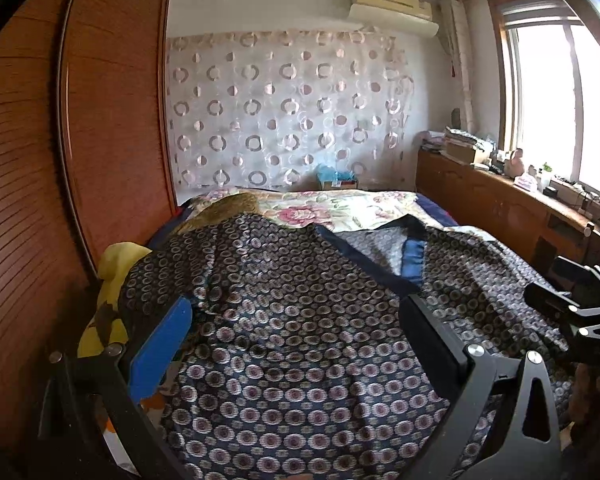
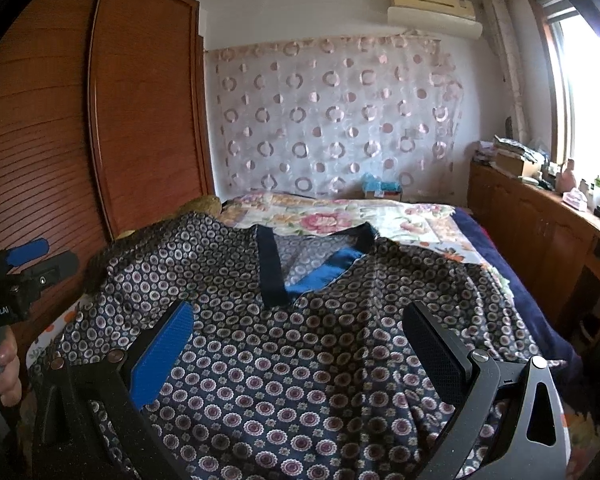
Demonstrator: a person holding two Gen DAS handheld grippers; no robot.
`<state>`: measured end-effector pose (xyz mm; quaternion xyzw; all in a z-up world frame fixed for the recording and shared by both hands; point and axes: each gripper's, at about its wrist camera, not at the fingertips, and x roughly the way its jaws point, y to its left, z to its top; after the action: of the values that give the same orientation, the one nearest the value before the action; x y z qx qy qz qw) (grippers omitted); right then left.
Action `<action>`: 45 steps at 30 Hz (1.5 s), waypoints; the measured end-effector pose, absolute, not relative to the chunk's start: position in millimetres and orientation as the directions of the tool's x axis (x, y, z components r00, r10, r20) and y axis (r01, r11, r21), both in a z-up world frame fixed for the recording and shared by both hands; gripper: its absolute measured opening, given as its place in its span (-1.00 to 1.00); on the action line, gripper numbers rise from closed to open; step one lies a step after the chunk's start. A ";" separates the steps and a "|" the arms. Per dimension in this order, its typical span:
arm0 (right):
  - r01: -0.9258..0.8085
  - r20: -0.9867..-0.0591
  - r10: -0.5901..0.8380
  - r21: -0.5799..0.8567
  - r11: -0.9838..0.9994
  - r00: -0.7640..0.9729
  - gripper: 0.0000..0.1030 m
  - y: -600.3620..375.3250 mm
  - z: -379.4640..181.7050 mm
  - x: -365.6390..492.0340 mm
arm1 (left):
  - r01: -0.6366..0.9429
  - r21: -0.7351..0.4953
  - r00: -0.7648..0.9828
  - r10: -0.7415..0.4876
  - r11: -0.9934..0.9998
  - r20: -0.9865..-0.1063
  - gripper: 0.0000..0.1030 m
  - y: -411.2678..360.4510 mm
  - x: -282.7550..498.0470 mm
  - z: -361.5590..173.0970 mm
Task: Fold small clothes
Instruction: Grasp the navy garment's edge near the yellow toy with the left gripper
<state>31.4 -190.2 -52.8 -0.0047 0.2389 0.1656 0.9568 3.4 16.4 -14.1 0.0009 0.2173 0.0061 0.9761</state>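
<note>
A dark blue garment [image 1: 300,320] with a pattern of round flowers and a plain blue neck band lies spread on the bed; it also shows in the right wrist view [image 2: 320,340]. My left gripper [image 1: 296,320] is open and empty, held just above the garment's left part. My right gripper [image 2: 300,328] is open and empty above the garment's middle, below the V-shaped neck band [image 2: 276,276]. Each gripper shows at the edge of the other's view: the right one [image 1: 580,312], the left one [image 2: 20,272].
A floral bedspread [image 2: 340,216] covers the far half of the bed. A wooden wardrobe [image 1: 100,120] stands close on the left. A low wooden cabinet [image 2: 540,216] with clutter runs under the window on the right. A yellow cloth [image 1: 112,272] lies at the bed's left edge.
</note>
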 end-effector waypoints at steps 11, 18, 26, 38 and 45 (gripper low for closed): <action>-0.417 -0.494 0.390 0.060 0.907 0.777 1.00 -154.4 -54.7 56.4 | -0.022 0.066 0.866 0.052 0.998 -0.498 1.00 53.7 34.5 -26.9; -0.484 -0.517 0.427 0.028 0.875 0.742 1.00 -128.7 -58.2 78.9 | -0.058 0.084 0.805 0.097 0.995 -0.585 1.00 100.7 56.7 -48.1; -0.530 -0.537 0.463 0.034 0.847 0.705 1.00 -114.1 -66.3 91.6 | -0.090 0.116 0.739 0.144 0.989 -0.659 1.00 143.7 72.2 -74.4; -0.548 -0.558 0.470 0.033 0.836 0.684 1.00 -110.1 -73.7 96.0 | -0.019 0.173 0.684 0.139 0.985 -0.716 -0.02 147.7 116.5 -92.8; -0.542 -0.565 0.470 0.049 0.839 0.678 1.00 -116.2 -75.8 90.2 | -0.054 0.084 0.722 0.097 0.995 -0.685 -0.83 171.7 114.5 -68.2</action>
<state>90.2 -116.2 -75.8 -0.0613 0.2905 0.2768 0.9139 114.5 171.7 -68.2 0.0290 0.3704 0.0409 0.9275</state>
